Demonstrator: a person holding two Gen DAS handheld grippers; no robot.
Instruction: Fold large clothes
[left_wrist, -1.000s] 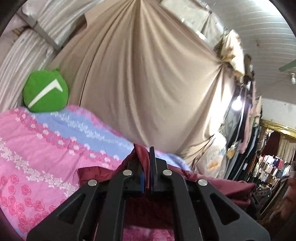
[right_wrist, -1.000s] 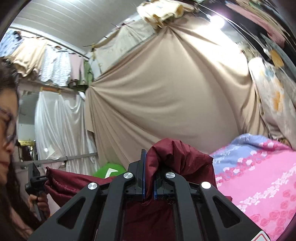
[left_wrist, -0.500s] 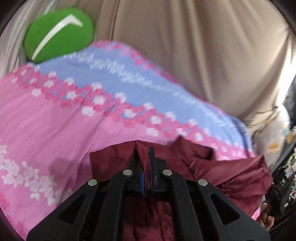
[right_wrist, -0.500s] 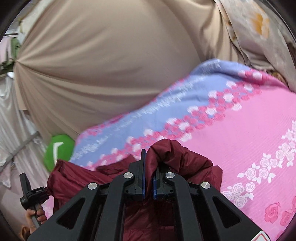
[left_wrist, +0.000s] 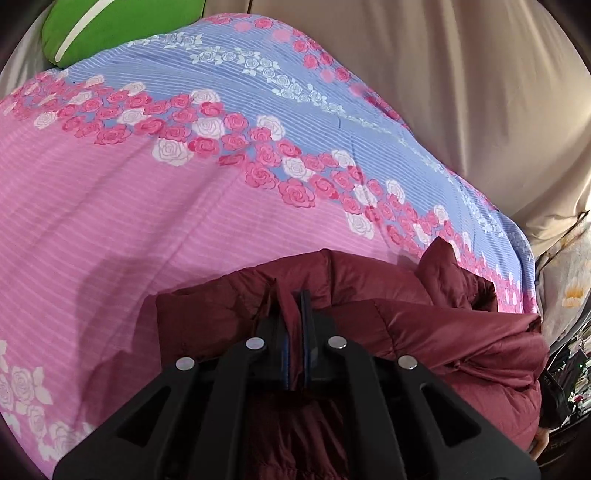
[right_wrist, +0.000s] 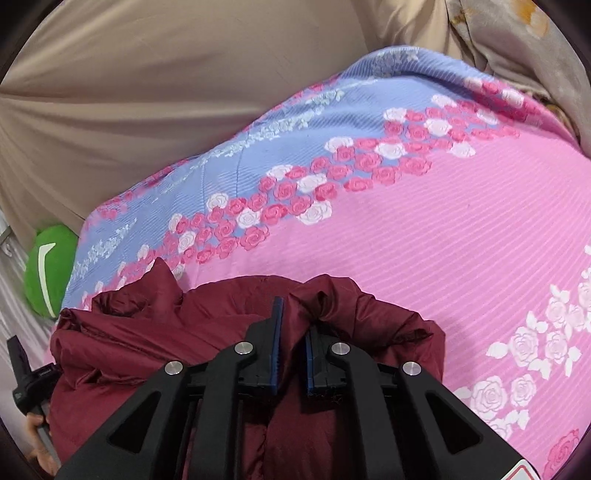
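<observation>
A maroon padded jacket (left_wrist: 406, 321) lies bunched on the near part of the bed's pink and blue rose-print cover (left_wrist: 147, 203). My left gripper (left_wrist: 291, 295) pinches a fold of its fabric between the blue pads, and its jaws are opening slightly. In the right wrist view the same jacket (right_wrist: 147, 332) spreads to the left over the cover (right_wrist: 443, 229). My right gripper (right_wrist: 293, 314) is shut on a thicker bunched fold of it. Both grippers point down at the bed.
A green cushion (left_wrist: 122, 22) with a white stripe sits at the far corner of the bed, also visible as the cushion (right_wrist: 48, 273) at left. A beige curtain (left_wrist: 461, 92) hangs behind the bed. A hand (right_wrist: 37, 432) holds the other gripper's handle at the lower left.
Both grippers came down and tipped forward, from facing the curtain to facing the bed. The jacket went from hanging in the air to resting on the cover, still pinched in both.
</observation>
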